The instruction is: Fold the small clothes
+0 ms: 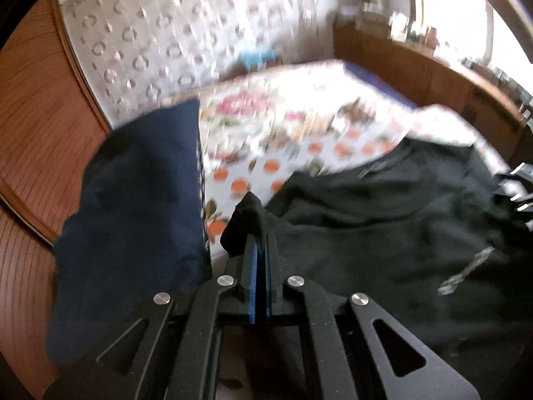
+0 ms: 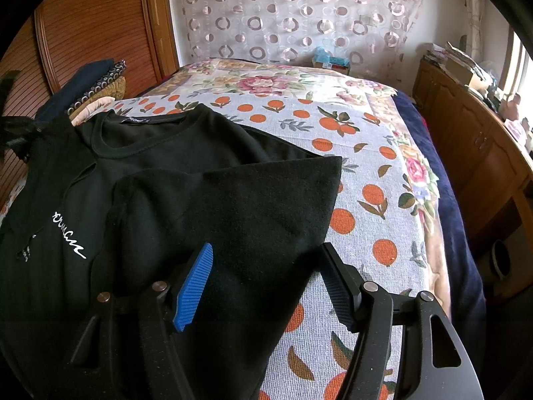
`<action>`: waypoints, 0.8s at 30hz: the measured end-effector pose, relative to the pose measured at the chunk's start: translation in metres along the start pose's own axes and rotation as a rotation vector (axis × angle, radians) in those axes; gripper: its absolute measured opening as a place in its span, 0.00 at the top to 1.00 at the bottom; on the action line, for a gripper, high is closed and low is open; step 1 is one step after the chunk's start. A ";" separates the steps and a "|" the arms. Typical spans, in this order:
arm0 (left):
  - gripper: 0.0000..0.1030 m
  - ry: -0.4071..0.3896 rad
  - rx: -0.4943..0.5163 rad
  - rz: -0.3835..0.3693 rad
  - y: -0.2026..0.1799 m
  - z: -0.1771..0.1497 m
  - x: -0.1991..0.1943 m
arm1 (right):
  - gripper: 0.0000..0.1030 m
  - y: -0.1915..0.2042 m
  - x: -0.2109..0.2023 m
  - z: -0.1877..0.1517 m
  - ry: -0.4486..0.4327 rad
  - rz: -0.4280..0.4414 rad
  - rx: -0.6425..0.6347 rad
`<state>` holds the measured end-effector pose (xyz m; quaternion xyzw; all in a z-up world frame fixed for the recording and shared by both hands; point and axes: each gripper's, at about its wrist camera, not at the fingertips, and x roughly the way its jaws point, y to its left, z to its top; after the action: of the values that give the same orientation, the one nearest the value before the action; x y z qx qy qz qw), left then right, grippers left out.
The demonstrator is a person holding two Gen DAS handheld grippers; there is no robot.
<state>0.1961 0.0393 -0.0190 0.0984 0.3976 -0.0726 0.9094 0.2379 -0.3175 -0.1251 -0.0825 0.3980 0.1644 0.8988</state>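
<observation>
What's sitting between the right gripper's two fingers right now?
In the right wrist view, a folded flap of the black shirt lies between the open right gripper fingers, untouched.

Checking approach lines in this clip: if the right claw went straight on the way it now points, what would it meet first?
Most likely the black shirt: its folded part already lies between the open right claw fingers and stretches ahead. The orange-print bedspread comes only beyond it; depth is unclear.
</observation>
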 end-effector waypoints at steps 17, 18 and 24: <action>0.96 -0.156 -0.053 -0.100 -0.001 -0.013 -0.050 | 0.35 -0.031 0.024 0.027 0.027 0.018 0.093; 0.96 -0.157 -0.054 -0.101 -0.001 -0.014 -0.051 | 0.37 -0.031 0.028 0.029 0.034 0.023 0.089; 0.96 -0.170 -0.059 -0.112 -0.002 -0.020 -0.057 | 0.52 -0.024 0.041 0.044 0.036 -0.012 0.050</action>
<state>0.1432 0.0451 0.0100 0.0427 0.3258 -0.1198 0.9368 0.3027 -0.3181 -0.1260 -0.0656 0.4177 0.1474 0.8941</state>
